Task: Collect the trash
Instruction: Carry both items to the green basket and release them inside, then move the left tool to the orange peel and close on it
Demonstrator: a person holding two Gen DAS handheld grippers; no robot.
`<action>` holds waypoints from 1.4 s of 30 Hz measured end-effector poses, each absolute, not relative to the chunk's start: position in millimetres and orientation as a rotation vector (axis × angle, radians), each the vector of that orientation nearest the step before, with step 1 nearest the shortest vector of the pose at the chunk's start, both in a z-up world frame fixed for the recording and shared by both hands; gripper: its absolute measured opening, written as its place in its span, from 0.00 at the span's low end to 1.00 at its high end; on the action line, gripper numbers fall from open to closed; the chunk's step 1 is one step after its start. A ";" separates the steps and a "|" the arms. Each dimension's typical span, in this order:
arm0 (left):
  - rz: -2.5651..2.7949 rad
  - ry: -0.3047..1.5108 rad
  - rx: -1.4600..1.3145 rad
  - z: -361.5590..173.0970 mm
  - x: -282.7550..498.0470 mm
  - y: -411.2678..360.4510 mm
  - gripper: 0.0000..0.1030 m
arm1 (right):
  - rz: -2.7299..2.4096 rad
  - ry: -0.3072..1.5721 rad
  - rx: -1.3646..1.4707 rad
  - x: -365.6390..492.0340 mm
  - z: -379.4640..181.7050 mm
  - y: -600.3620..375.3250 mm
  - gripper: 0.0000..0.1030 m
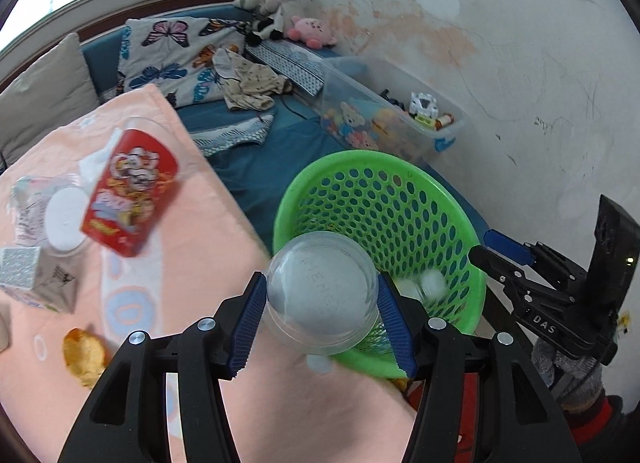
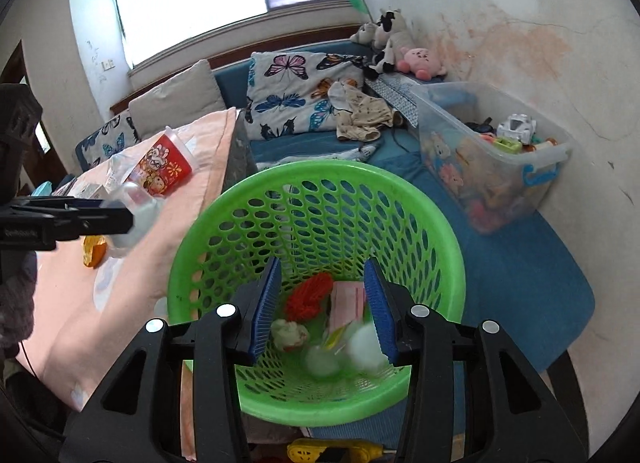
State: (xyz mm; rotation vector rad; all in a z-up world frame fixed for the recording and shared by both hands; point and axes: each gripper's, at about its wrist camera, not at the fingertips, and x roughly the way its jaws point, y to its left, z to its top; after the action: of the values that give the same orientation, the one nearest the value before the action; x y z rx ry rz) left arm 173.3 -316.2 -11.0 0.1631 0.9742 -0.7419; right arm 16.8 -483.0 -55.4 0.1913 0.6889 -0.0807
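My left gripper (image 1: 322, 287) is shut on a clear plastic cup (image 1: 320, 299), held at the near rim of the green mesh basket (image 1: 360, 161). In the right wrist view this gripper (image 2: 120, 215) comes in from the left, over the peach cloth. My right gripper (image 2: 320, 275) hangs over the basket (image 2: 320, 171), pads apart and pressing on nothing. Below it lie a red crumpled wrapper (image 2: 310, 297), a pink box (image 2: 348, 301) and blurred white balls (image 2: 362, 345). A red snack tub (image 1: 130, 193), a white lid (image 1: 66, 219), small cartons (image 1: 36, 279) and yellow chips (image 1: 84, 355) sit on the cloth.
The peach-covered table (image 1: 192, 223) stands left of the basket. Behind it is a blue bed (image 1: 256, 167) with butterfly pillows (image 1: 172, 59), clothes and plush toys (image 1: 312, 29). A clear toy bin (image 1: 396, 119) stands against the stained wall on the right.
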 end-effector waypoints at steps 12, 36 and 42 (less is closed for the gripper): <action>-0.783 1.009 0.172 -24.2 171.2 -353.1 0.54 | -0.082 0.603 0.226 -25.3 -34.8 -481.2 0.50; -0.509 0.907 0.174 -13.0 173.4 -227.7 0.63 | 0.041 0.577 0.198 -15.6 -21.6 -427.8 0.60; -0.391 0.904 0.179 -29.9 187.6 -170.5 0.77 | 0.077 0.583 0.175 -6.3 -19.7 -409.7 0.61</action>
State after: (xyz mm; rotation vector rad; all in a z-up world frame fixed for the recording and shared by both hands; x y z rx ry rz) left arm 187.6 -170.5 -29.9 0.1794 0.9043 -0.3910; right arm -6.3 -409.7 -19.7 0.1750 0.5831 0.0775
